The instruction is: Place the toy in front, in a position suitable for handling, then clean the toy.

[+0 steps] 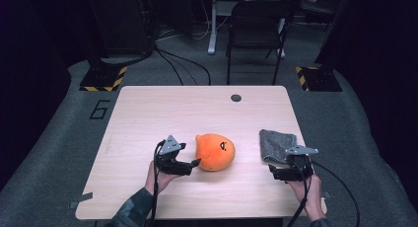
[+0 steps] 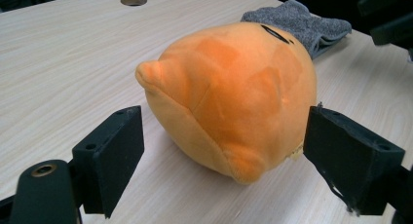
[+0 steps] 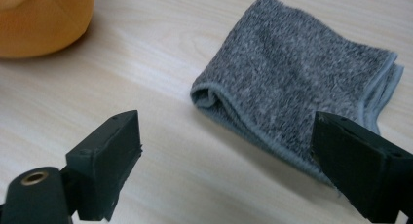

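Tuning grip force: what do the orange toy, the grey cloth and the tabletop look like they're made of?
Orange toy: looks like short-pile plush, matte, with stitched seams; probably soft-stuffed. Grey cloth: looks like microfibre or terry, with a nubby looped surface, a bound edge and a soft fold. Tabletop: pale wood-grain pattern, smooth with a slight sheen; probably laminate rather than solid wood, though the pictures cannot settle that.

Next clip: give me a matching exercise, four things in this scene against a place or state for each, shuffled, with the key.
Things:
1. orange plush toy
2. grey folded cloth
3. round hole
4. left gripper

Places or states:
A. near the table's far edge
B. jaws open beside the toy
C. mid-table, between both grippers
D. by the table's right edge, ahead of the right gripper

Pairs: 1-C, 2-D, 3-A, 4-B
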The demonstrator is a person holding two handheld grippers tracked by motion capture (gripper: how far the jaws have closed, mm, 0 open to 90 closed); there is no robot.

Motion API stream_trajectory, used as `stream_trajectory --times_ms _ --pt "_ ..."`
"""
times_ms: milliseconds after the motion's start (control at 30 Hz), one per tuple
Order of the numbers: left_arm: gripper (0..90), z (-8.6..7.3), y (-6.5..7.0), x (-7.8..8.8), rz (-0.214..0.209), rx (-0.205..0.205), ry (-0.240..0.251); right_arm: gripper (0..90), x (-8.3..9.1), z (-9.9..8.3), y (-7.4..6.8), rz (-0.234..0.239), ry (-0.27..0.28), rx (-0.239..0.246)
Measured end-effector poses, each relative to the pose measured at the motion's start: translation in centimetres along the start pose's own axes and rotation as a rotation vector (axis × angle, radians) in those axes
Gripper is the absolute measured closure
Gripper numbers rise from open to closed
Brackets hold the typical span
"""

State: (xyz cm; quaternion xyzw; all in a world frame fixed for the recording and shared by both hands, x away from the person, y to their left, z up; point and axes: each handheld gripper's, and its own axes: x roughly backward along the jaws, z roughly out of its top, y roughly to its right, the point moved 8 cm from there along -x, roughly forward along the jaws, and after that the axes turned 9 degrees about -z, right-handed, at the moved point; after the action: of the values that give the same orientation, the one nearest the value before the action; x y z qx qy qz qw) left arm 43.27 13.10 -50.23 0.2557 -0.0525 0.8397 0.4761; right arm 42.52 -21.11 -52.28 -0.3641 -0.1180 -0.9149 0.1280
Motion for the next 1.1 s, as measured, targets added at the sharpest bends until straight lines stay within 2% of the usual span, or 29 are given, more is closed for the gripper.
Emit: stream_trajectory --times_ms 133,167,267,433,567,600,867,1100 --pt "15.4 -0.2 0.0 0.0 -0.001 -0.016 -0.003 11.2 -0.4 0.7 0.2 -0.009 0.001 -0.01" --pt "15.6 -0.4 0.0 0.0 -0.005 -0.034 -0.022 11.5 -0.8 1.1 0.3 -0.02 0.001 -0.006" --pt "16.1 -0.6 0.2 -0.3 -0.013 -0.045 -0.038 11.6 -1.5 1.8 0.6 -0.031 -0.003 -0.022" --pt "16.9 -0.9 0.4 -0.7 -0.028 -0.036 -0.047 11.7 -3.0 2.8 1.0 -0.032 -0.011 -0.062" --pt "17.4 -1.4 0.4 -1.2 -0.03 -0.051 -0.068 11.7 -3.7 3.3 1.2 -0.041 -0.017 -0.065" --pt "17.6 -1.4 0.6 -1.3 -0.039 -0.042 -0.069 11.7 -4.2 3.5 1.4 -0.049 -0.021 -0.075" --pt "20.9 -1.9 0.7 -1.7 -0.037 -0.061 -0.087 11.7 -5.2 3.7 1.7 -0.069 -0.038 -0.09" --pt "29.9 -2.3 0.7 -2.5 -0.016 -0.079 -0.097 11.7 -6.3 3.7 2.3 -0.099 -0.053 -0.094"
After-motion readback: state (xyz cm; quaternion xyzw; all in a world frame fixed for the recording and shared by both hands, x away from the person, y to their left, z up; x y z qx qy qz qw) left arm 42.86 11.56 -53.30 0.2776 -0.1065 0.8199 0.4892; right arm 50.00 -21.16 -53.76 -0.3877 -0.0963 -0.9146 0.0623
